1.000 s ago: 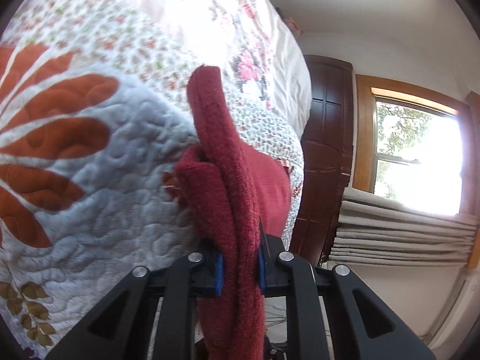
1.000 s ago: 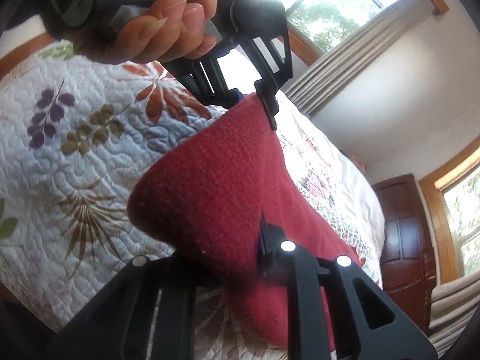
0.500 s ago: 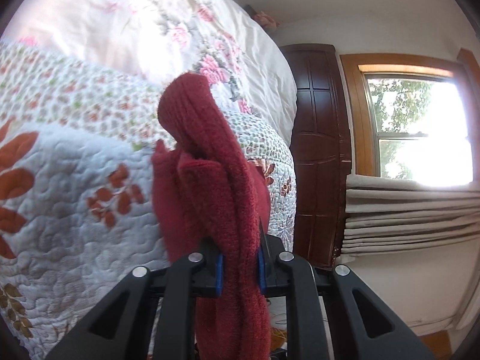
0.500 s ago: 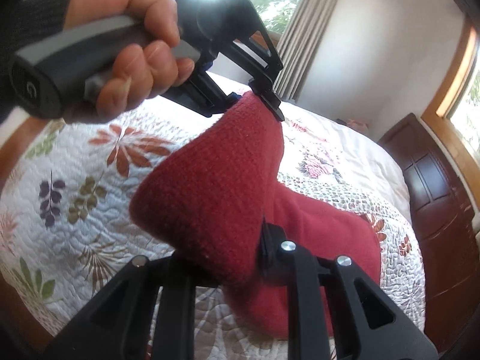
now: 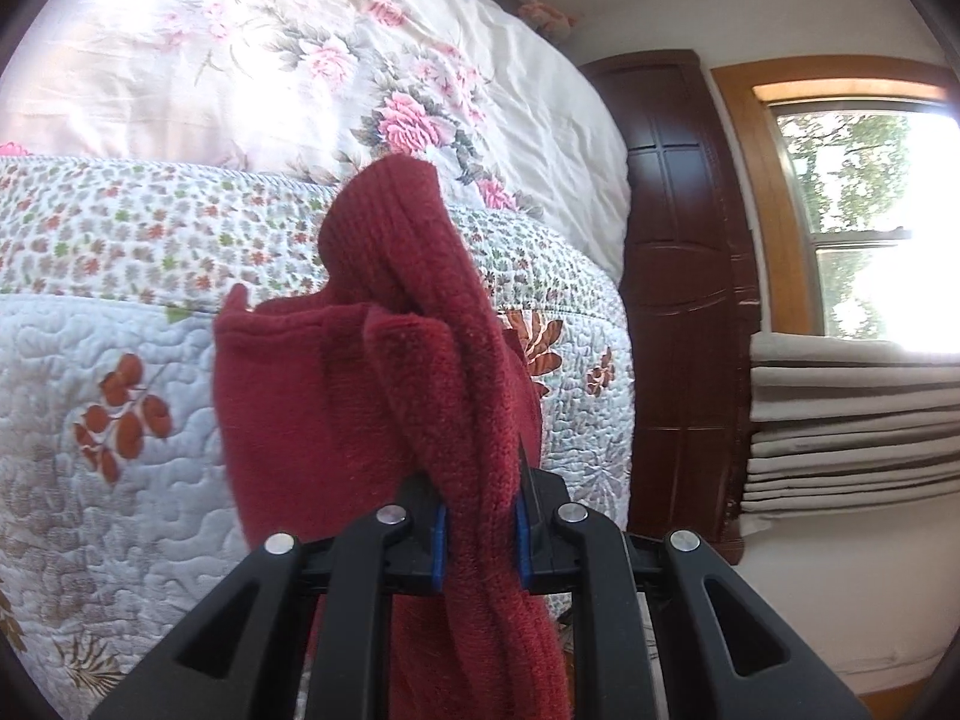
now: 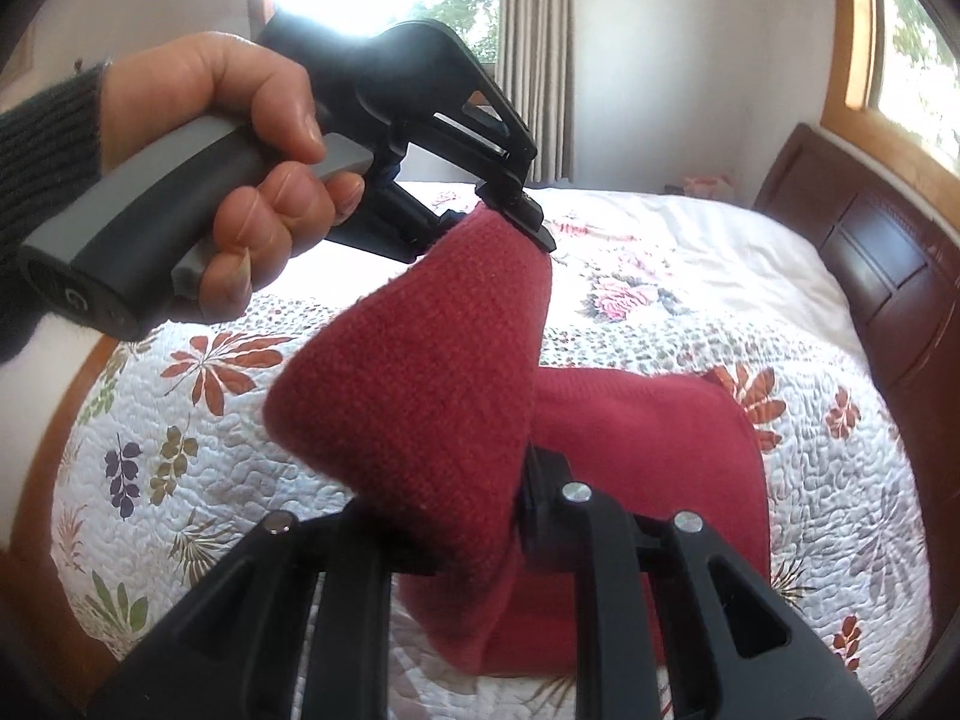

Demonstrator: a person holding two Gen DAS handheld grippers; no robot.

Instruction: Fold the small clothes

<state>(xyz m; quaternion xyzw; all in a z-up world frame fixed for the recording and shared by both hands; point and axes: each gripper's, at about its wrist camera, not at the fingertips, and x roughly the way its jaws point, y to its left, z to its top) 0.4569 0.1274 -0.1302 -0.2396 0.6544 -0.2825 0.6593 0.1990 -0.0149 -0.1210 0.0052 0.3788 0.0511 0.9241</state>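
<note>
above quilted bed (image 6: 840, 450), both tools pinch red knit garment (image 6: 420, 396), stretched lengthwise between them.

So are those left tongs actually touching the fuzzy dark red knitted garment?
Touching. The left wrist view shows the left tongs shut on the dark red knitted garment, the cloth squeezed between both blue pads.

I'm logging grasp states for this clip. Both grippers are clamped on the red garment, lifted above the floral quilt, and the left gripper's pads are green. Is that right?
Not quite: the left gripper's pads are blue, as the left wrist view shows. The rest holds: both it and the right gripper are shut on the red garment, raised over the floral quilt.
</note>
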